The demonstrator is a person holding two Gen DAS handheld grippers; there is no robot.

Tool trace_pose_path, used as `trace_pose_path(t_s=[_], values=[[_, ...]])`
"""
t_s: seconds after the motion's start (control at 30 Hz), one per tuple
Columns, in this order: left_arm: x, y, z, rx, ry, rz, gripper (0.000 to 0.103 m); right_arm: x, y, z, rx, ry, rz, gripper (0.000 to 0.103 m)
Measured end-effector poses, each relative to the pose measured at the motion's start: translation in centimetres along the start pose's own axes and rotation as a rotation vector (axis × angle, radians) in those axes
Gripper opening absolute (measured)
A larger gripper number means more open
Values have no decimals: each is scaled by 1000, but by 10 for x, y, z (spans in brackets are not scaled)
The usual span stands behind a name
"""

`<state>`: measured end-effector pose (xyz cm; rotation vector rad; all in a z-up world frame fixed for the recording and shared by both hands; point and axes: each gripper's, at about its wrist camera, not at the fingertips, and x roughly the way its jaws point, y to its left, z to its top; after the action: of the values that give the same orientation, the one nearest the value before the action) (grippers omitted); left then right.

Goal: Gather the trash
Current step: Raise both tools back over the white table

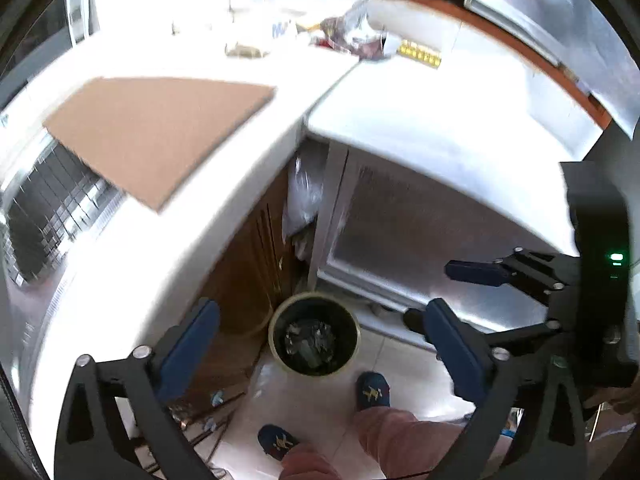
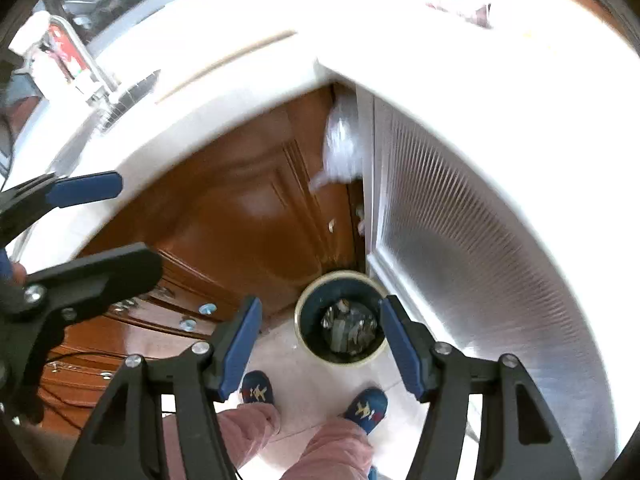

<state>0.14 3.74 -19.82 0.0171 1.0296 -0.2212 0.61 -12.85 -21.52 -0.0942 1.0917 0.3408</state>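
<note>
Hovering empty above the bin (image 2: 341, 318), both grippers (image 1: 320, 344) (image 2: 320, 340) clear the counter edge (image 1: 224, 216).

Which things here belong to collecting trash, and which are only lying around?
For the job:
- waste bin, crumpled trash inside
- wrappers on the counter
- left gripper and right gripper, both empty

Lying around:
- cardboard sheet
- yellow packet

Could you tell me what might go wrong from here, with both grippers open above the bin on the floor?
1. The bin sits tight in the corner between the wooden cabinet and a white unit; a low hand could knock it over.
2. Remaining litter lies far back on the counter, so reaching could drag the cardboard sheet off the edge.
3. The left gripper and right gripper are close and might collide.
</note>
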Motion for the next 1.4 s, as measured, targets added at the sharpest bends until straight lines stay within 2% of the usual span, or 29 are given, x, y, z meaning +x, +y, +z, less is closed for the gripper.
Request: trace_pose_path(t_s=[0.13, 0.3, 0.43, 0.63, 0.8, 0.97, 1.07, 1.23, 1.33, 1.4], values=[[-24, -5, 30, 3, -48, 29, 102, -47, -7, 23, -47, -91, -8, 63], [-43, -12, 69, -31, -103, 19, 102, -98, -36, 56, -8, -205, 14, 68], [-57, -22, 107, -63, -171, 19, 102, -116, -68, 78, -6, -288, 3, 68], [-61, -48, 155, -52, -226, 42, 102, -135, -107, 103, -26, -338, -43, 68], [-43, -64, 187, -59, -188, 64, 102, -148, -140, 117, -32, -358, -90, 68], [-16, -59, 205, -109, -135, 19, 102, -156, -171, 126, 10, -391, -140, 68], [5, -54, 217, -143, -91, -15, 101, -154, -187, 130, 60, -392, -134, 67], [40, -47, 244, -162, -69, -55, 95, -146, -208, 138, 143, -379, -143, 63], [63, -45, 264, -127, -69, -59, 91, -141, -215, 146, 170, -375, -169, 63], [80, -41, 278, -102, -63, -56, 85, -136, -218, 152, 185, -371, -192, 63]])
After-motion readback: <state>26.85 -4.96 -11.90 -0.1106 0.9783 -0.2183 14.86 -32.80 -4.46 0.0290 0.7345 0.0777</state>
